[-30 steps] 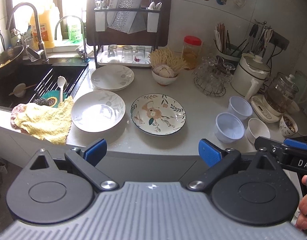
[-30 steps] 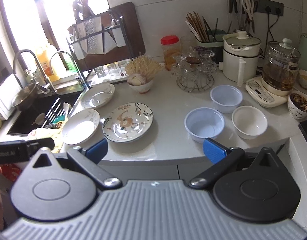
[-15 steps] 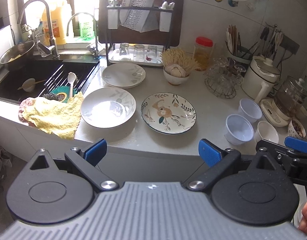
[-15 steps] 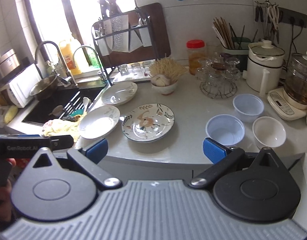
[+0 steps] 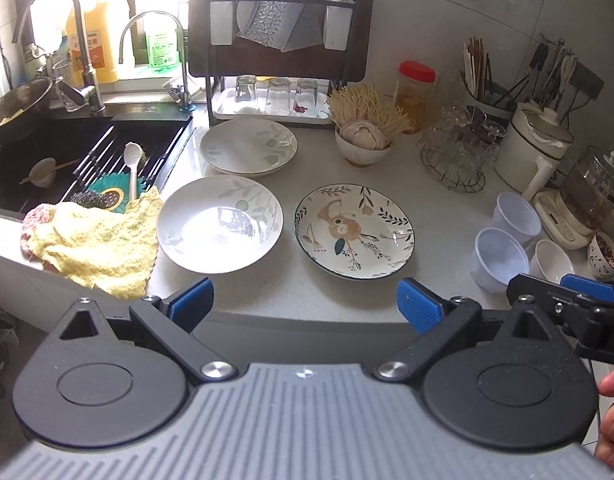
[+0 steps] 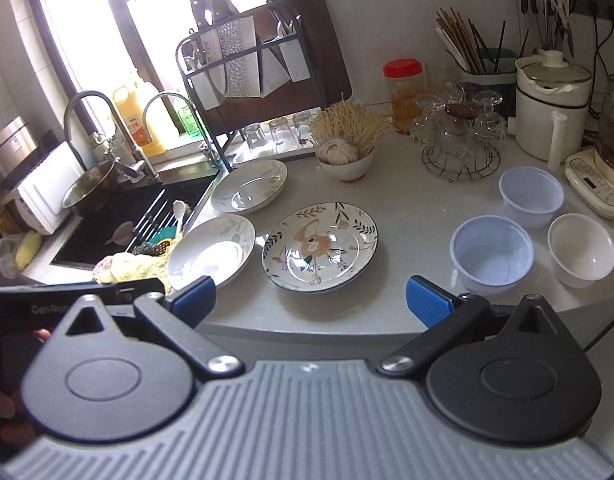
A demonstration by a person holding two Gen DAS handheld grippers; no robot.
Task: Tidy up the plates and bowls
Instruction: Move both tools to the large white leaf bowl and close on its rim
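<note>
Jaws of both grippers spread wide before counter edge (image 5: 307,316).

Three plates (image 5: 220,224) left on counter (image 5: 435,204), three bowls (image 5: 500,258) right, sink (image 5: 67,160) far left, rack (image 5: 279,60) behind.

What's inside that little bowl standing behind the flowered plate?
The small bowl holds a garlic bulb and a spray of thin pale-yellow strands. Whatever lies beneath them is hidden.
</note>
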